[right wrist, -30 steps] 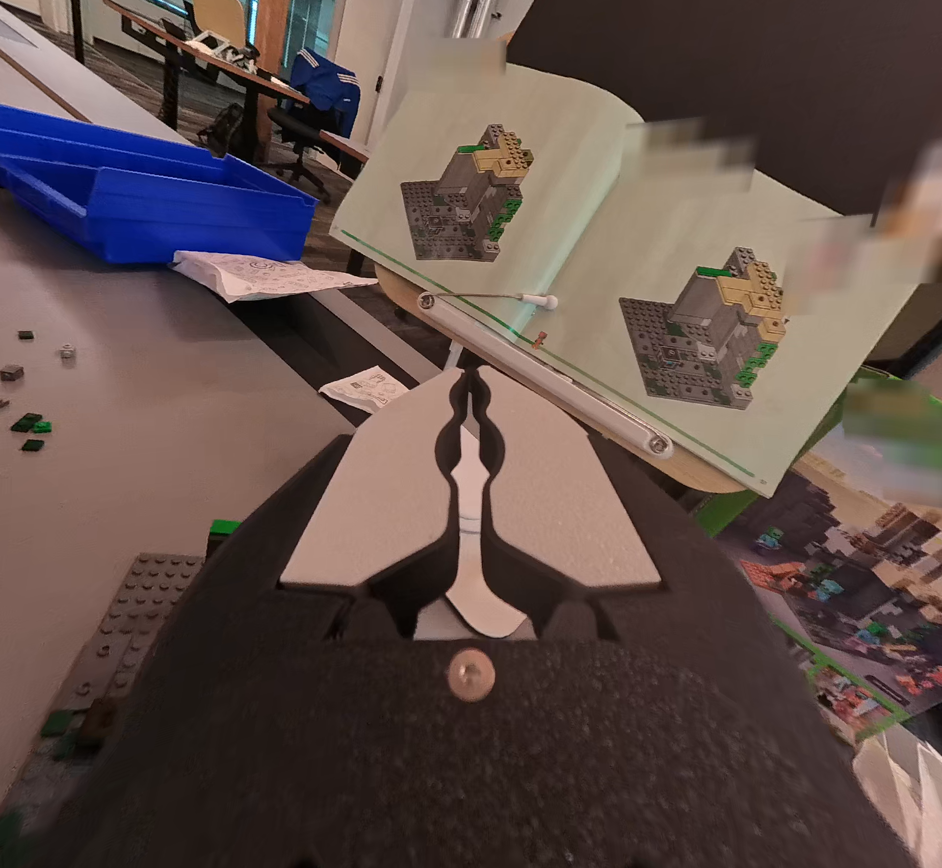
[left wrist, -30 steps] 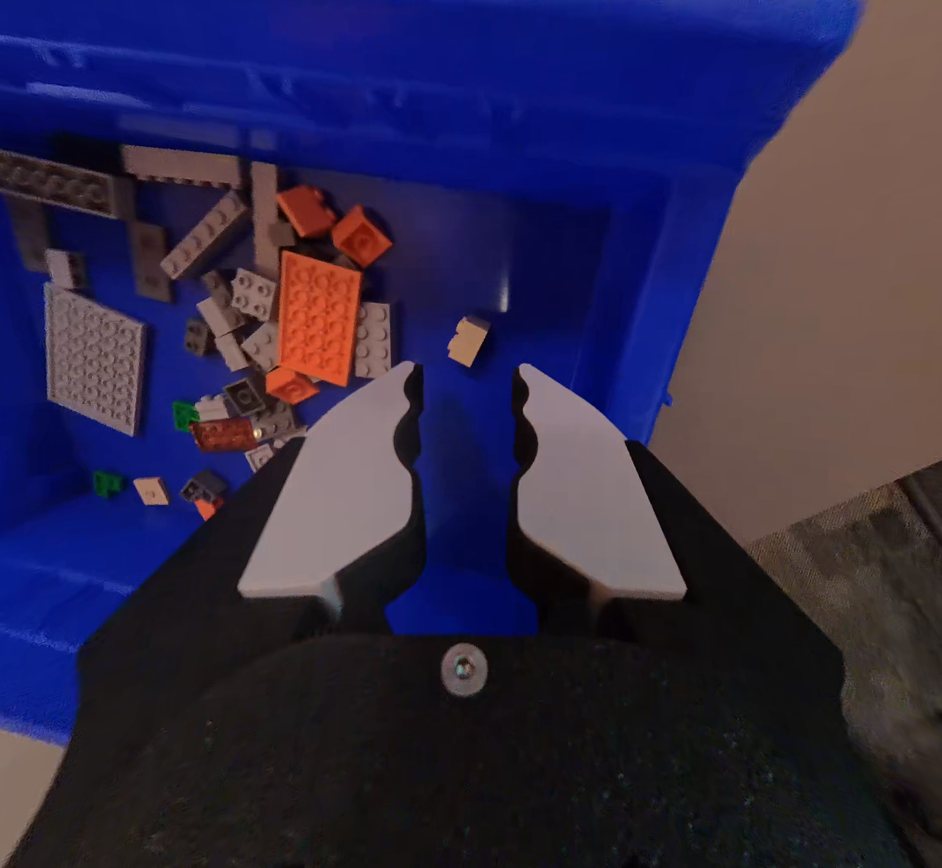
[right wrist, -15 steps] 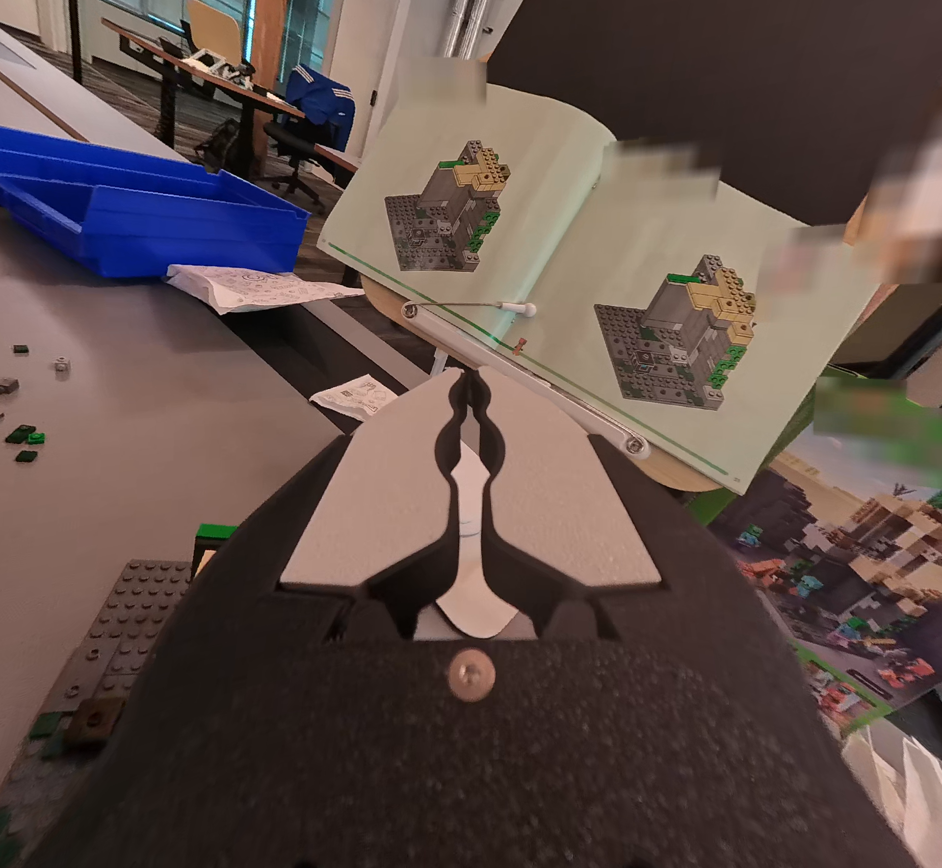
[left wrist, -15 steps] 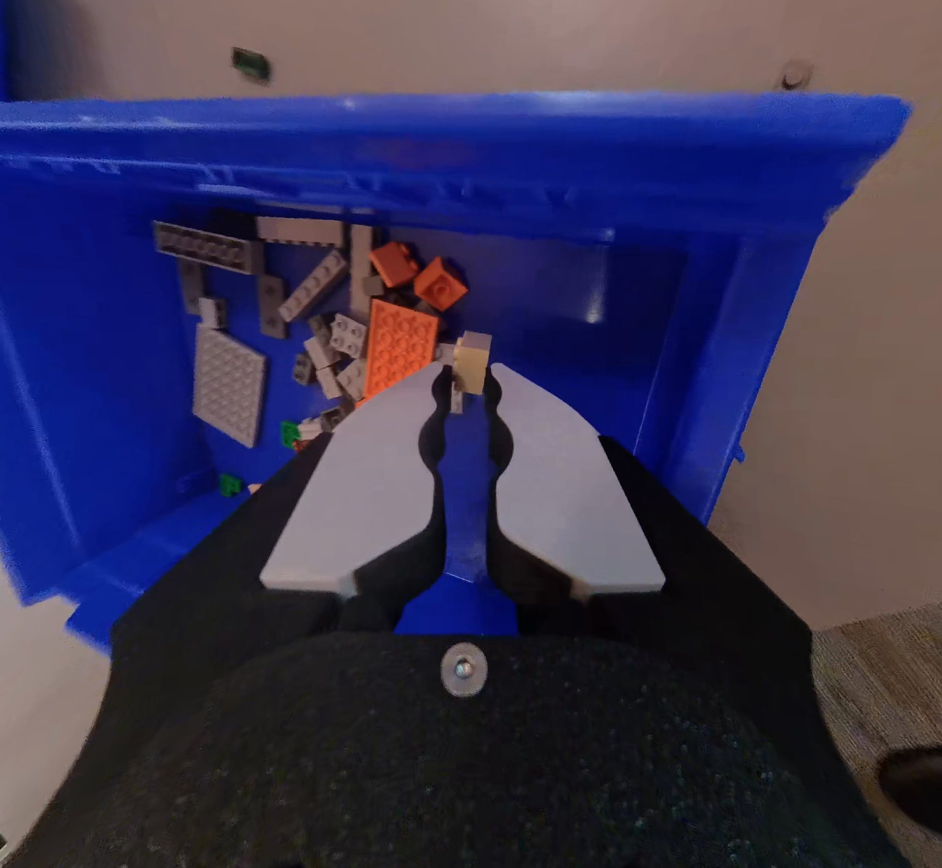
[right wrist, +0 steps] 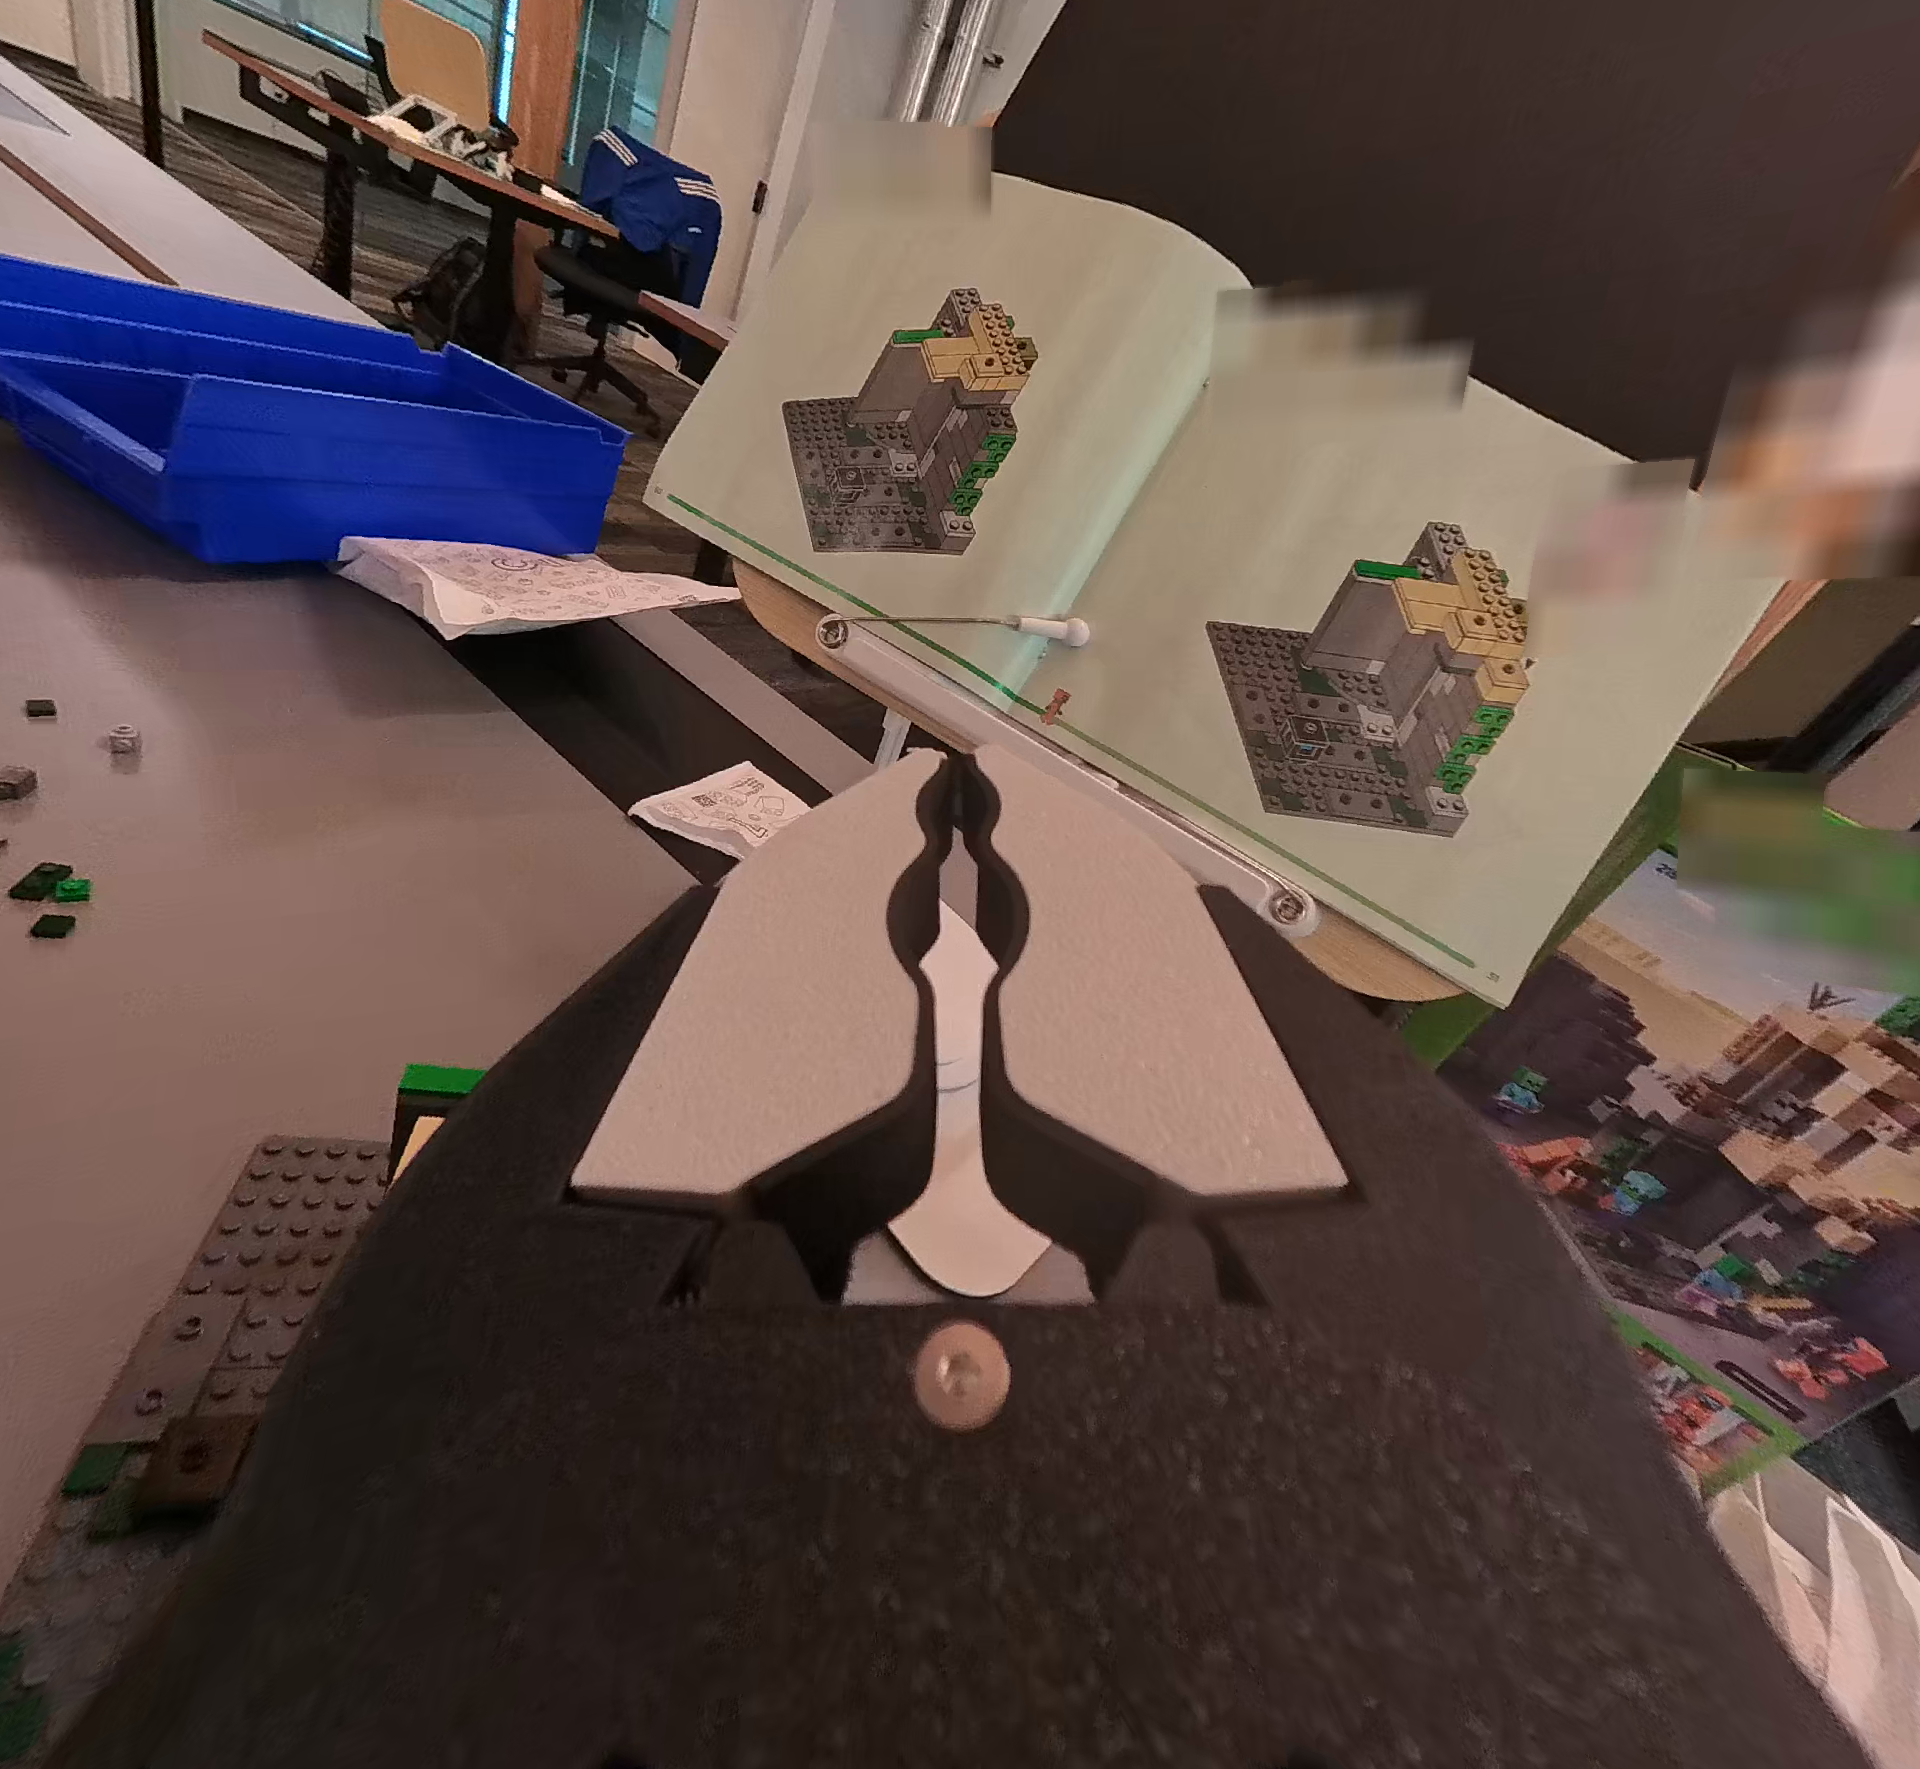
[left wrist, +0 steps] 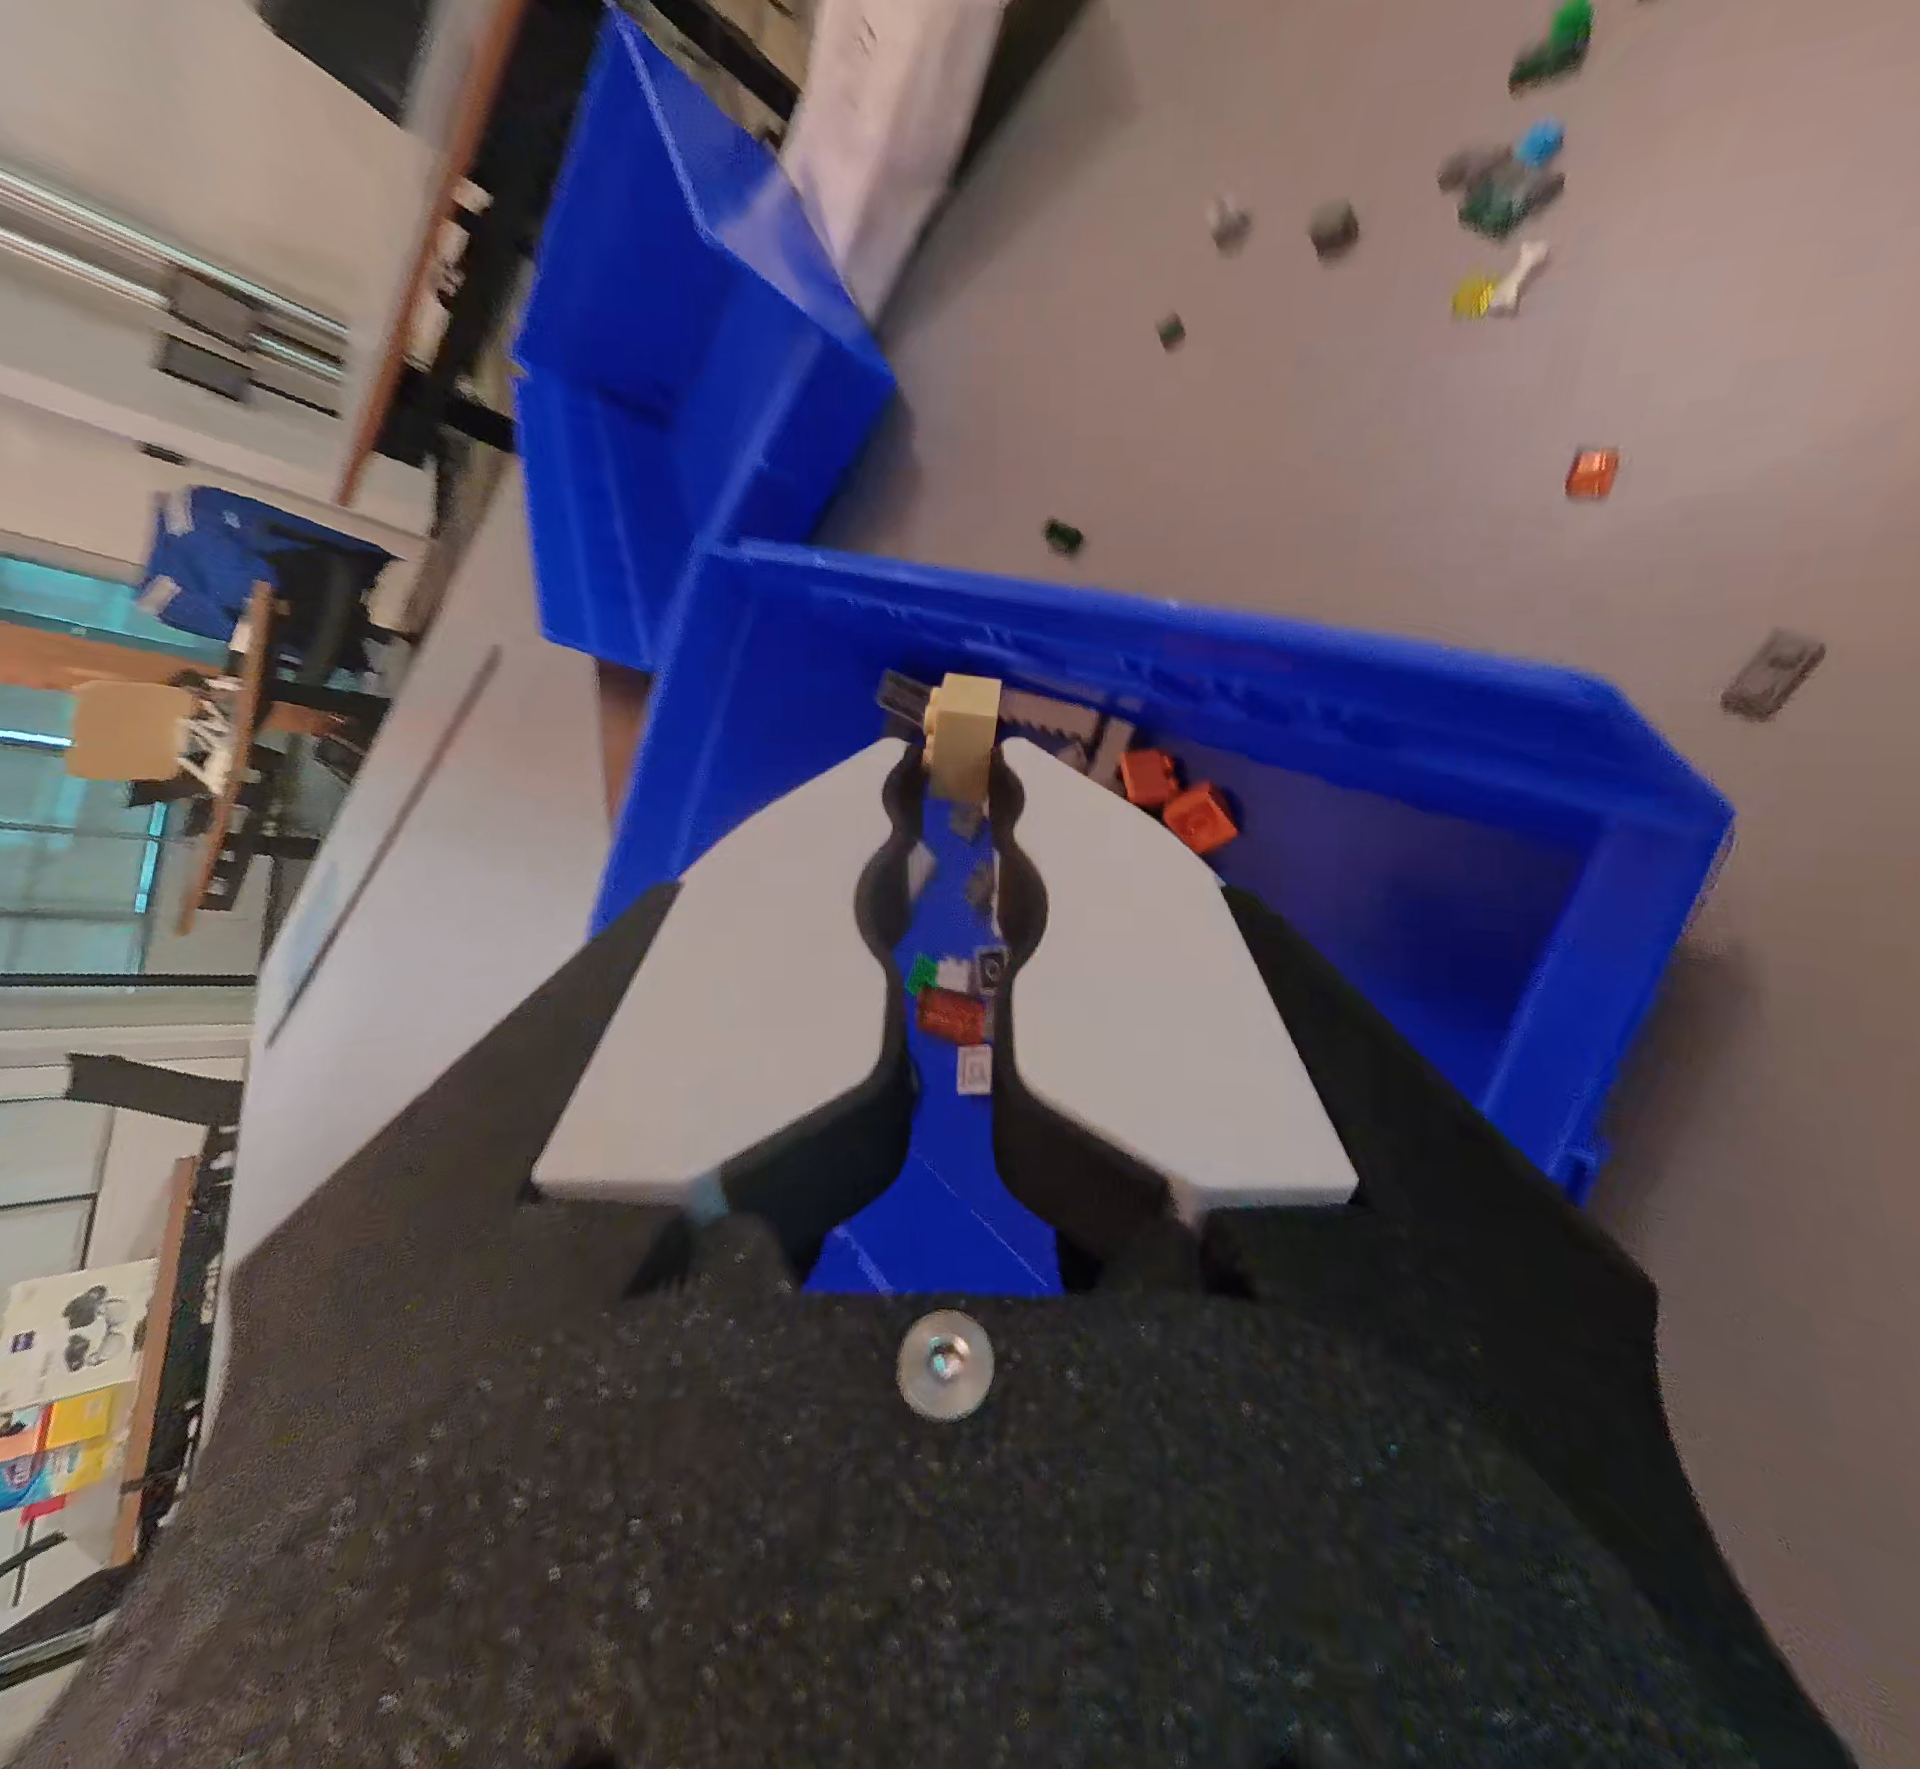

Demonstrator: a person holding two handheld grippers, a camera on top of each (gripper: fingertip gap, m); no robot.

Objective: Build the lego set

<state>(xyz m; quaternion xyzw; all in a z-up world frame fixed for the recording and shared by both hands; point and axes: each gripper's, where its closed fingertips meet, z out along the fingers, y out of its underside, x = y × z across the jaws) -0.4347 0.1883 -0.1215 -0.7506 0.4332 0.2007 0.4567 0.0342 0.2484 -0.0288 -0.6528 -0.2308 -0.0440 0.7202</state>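
My left gripper (left wrist: 958,763) is shut on a small tan brick (left wrist: 962,734) and holds it above the blue bin (left wrist: 1558,971), which holds orange bricks (left wrist: 1179,794) and several grey pieces. My right gripper (right wrist: 958,763) is shut and empty. It hangs above the grey table in front of the open instruction booklet (right wrist: 1195,556) on its stand. A dark grey baseplate (right wrist: 260,1283) with a green and tan build (right wrist: 431,1111) on it lies at the lower left of the right wrist view, partly hidden by the gripper.
Loose small bricks (left wrist: 1507,192) lie scattered on the grey table (left wrist: 1351,369). A second blue bin (left wrist: 686,348) and a white paper bag (left wrist: 914,36) lie beyond. In the right wrist view are a blue bin (right wrist: 312,431), a paper sheet (right wrist: 717,805) and the set's box (right wrist: 1714,1200). My right fingertips sit around 50 cm from my left ones. To the dark grey baseplate (right wrist: 260,1283): right tips about 25 cm, left tips about 40 cm.
My left gripper closed on the tan brick in the bin, lifted it out and swung so the view now tilts across the table. The right gripper barely moved.
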